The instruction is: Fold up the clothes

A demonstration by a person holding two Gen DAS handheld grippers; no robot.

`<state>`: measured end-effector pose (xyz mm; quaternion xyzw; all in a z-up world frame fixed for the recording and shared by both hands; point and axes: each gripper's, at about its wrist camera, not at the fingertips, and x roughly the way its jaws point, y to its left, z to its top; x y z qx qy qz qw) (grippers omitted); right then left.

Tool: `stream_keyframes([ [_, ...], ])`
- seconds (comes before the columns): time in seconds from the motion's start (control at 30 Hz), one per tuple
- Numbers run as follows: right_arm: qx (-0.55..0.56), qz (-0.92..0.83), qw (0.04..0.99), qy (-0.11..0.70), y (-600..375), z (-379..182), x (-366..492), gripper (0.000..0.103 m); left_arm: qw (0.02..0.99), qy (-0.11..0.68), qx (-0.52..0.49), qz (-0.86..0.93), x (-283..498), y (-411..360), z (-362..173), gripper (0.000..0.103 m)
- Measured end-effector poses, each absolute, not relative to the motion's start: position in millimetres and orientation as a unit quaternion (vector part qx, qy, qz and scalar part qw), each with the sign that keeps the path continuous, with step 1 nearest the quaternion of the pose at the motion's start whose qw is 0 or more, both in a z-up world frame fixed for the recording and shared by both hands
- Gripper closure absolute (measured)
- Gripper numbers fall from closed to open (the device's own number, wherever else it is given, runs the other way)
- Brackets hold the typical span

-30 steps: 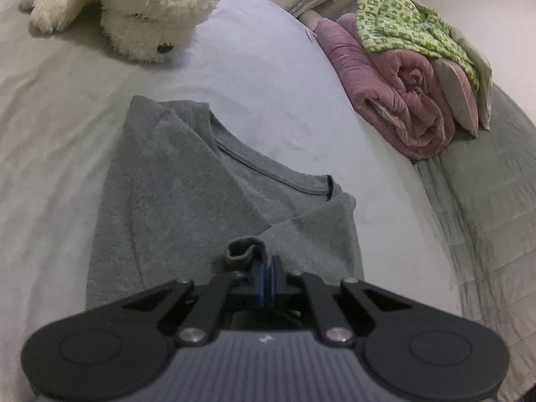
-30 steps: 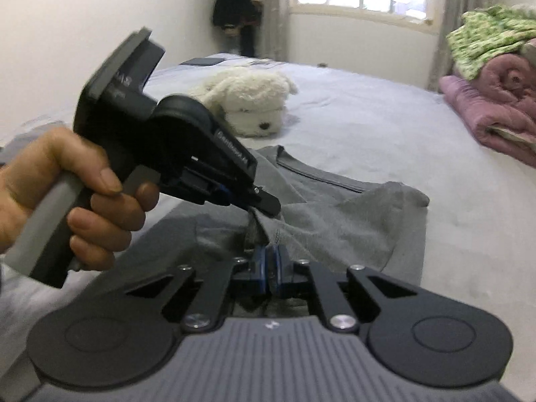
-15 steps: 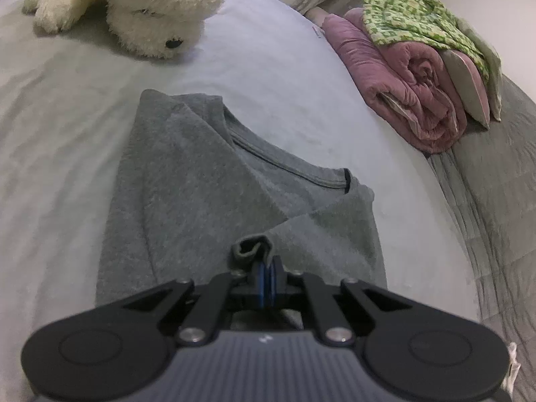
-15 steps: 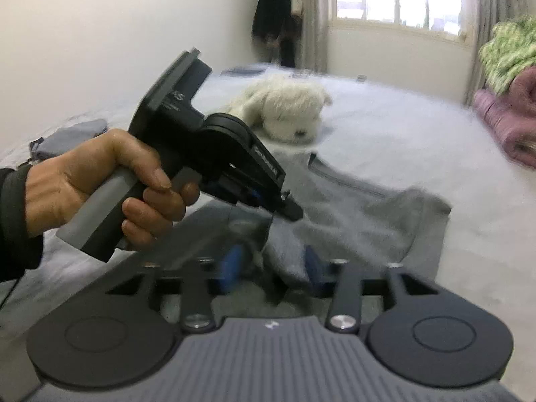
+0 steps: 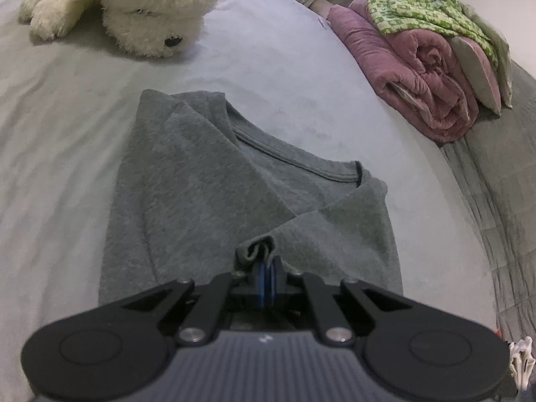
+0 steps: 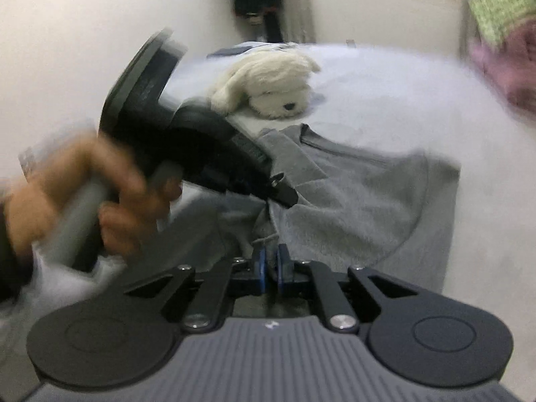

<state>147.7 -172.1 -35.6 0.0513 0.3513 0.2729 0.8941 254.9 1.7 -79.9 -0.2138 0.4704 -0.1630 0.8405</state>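
Left wrist view, your left gripper (image 5: 267, 273): its blue pads are pressed together on a small bunched fold at the near edge of the grey knit T-shirt (image 5: 214, 181).
Left wrist view, shirt: it lies on the pale grey bedsheet (image 5: 53, 154), both sides folded inward, with the neckline on its far side.
Left wrist view, beyond the shirt: a fluffy cream plush dog (image 5: 134, 10) lies past the collar and to the left.
Left wrist view, right of the shirt: a rolled mauve quilt (image 5: 418, 77) rests well apart, topped with a green patterned cloth (image 5: 422, 3).
Right wrist view, your right gripper (image 6: 271, 264): the blue pads stand almost together with a sliver of grey shirt cloth between them; blur keeps you from telling whether they truly grip it.
Right wrist view, left hand (image 6: 83, 194): blurred, it wraps the other gripper's handle, left of the shirt and above its near edge.
Right wrist view, plush dog: just beyond the shirt's collar.
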Motion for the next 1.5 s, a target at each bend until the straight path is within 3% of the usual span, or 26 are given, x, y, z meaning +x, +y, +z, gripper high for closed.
stream_keyframes([
  [0.13, 0.173, 0.315, 0.854, 0.375, -210.5, -37.6, 166.4, 0.095, 0.836, 0.471, -0.229, -0.163, 255.4, 6.5, -82.1, 0.100],
  [0.23, 0.191, 0.303, 0.855, 0.375, -219.7, -41.3, 167.5, 0.095, 0.834, 0.471, -0.237, -0.165, 254.6, 7.9, -83.7, 0.100],
  [0.4, 0.049, 0.288, 0.912, 0.289, -177.9, -24.7, 120.0, 0.079, 0.834, 0.475, -0.225, -0.169, 255.7, 6.0, -82.6, 0.100],
  [0.47, 0.002, 0.295, 0.922, 0.250, -159.3, -21.0, 100.9, 0.060, 0.833, 0.478, -0.219, -0.173, 256.8, 5.5, -81.8, 0.100],
  [0.53, -0.070, 0.315, 0.917, 0.234, -135.0, -21.1, 93.3, 0.059, 0.832, 0.482, -0.212, -0.177, 257.9, 5.1, -81.0, 0.100],
  [0.73, -0.227, 0.332, 0.878, 0.260, -95.9, -22.5, 122.5, 0.061, 0.828, 0.492, -0.191, -0.190, 261.3, 3.8, -78.4, 0.100],
  [0.77, -0.241, 0.341, 0.868, 0.268, -94.1, -22.7, 127.5, 0.074, 0.827, 0.493, -0.188, -0.192, 261.9, 3.5, -78.0, 0.100],
  [0.83, -0.280, 0.346, 0.850, 0.284, -90.8, -23.1, 138.7, 0.087, 0.826, 0.497, -0.181, -0.197, 263.0, 3.1, -77.2, 0.100],
  [0.93, -0.331, 0.342, 0.825, 0.305, -88.7, -19.3, 154.9, 0.093, 0.828, 0.496, -0.165, -0.202, 263.9, -0.2, -76.5, 0.100],
  [1.2, -0.483, 0.356, 0.742, 0.299, -71.1, -21.5, 137.9, 0.095, 0.824, 0.494, -0.187, -0.207, 263.1, 6.4, -80.1, 0.100],
  [1.5, -0.562, 0.333, 0.692, 0.309, -71.4, -32.5, 138.4, 0.093, 0.821, 0.491, -0.206, -0.207, 264.2, 8.7, -83.9, 0.100],
])
